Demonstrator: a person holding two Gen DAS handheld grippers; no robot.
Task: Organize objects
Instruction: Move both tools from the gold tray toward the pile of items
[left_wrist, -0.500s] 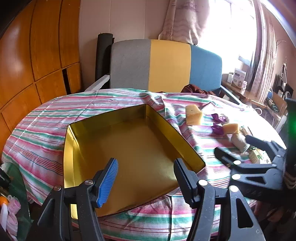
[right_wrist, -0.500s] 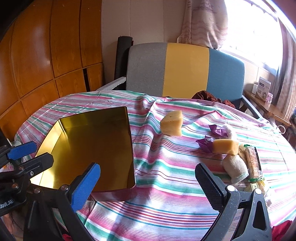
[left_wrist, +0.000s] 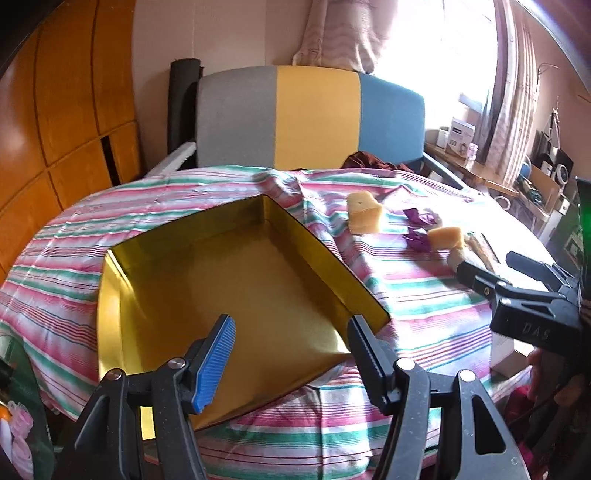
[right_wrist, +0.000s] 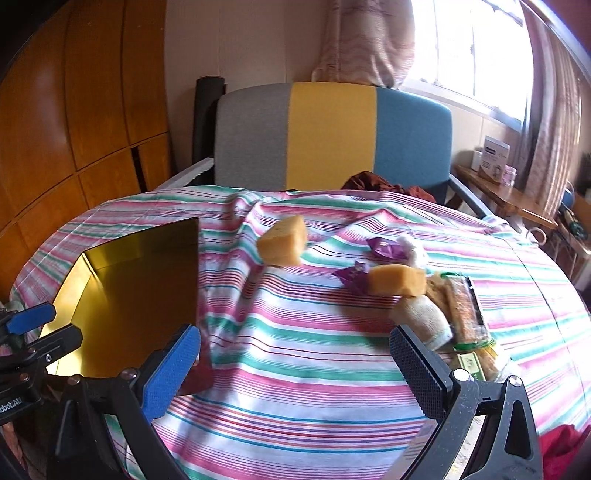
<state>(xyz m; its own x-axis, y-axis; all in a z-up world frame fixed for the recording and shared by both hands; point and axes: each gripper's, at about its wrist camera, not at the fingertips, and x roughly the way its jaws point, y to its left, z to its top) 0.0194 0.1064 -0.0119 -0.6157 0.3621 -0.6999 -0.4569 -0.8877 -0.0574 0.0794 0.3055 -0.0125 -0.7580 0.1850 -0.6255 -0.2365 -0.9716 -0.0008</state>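
Note:
An empty gold tin box lies open on the striped tablecloth, at the table's left; it also shows in the right wrist view. My left gripper is open and empty over the box's near edge. My right gripper is open and empty above the cloth. Ahead of it lie a large yellow sponge, a smaller yellow sponge, two purple wrappers, a beige cloth roll and a packaged snack bar. In the left wrist view the right gripper reaches just short of the cloth roll.
A grey, yellow and blue chair stands behind the table. Wooden cabinets line the left wall. A side shelf with boxes is at the right under the window. A dark red cloth lies at the table's far edge.
My right gripper has moved forward and right, closer to the cloth roll and sponges. My left gripper has hardly moved.

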